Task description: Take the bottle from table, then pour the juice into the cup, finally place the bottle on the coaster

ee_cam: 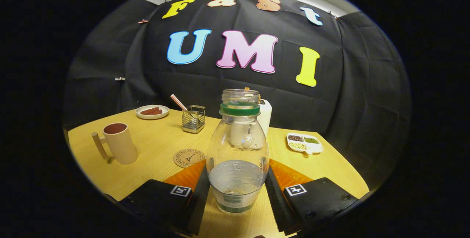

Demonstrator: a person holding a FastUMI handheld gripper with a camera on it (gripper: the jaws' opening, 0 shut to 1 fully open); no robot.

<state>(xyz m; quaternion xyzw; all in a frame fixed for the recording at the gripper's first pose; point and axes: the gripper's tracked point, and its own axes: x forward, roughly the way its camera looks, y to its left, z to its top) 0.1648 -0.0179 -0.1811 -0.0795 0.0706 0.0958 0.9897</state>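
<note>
You had the light wooden table [154,150] spread before you, its top running back to the black cloth wall. Your gripper [238,188] sat low over the near edge with its jaws closed in on the clear plastic bottle with the green neck ring [238,153]: both fingers [201,194] pressed against the lower body, one on each side, so you were holding it. The bottle stood upright between the fingers, its cap off, with clear liquid filling roughly the lower third; I could not tell whether its base was resting on the table or just lifted off it.

To the left, well apart from the bottle, the beige cup with a wooden handle [119,143] stood upright, handle turned outward. The round cork coaster with a printed tower [188,157] lay flat just beside the bottle's left shoulder, between the cup and the bottle, and it was bare. Directly behind the bottle a white cylindrical container [266,117] was partly hidden. Further back you had a wire mesh holder with a striped straw [193,118], and a white plate with brown sticks [152,112]. To the right lay a small white divided dish of seeds and grains [304,143].
</note>
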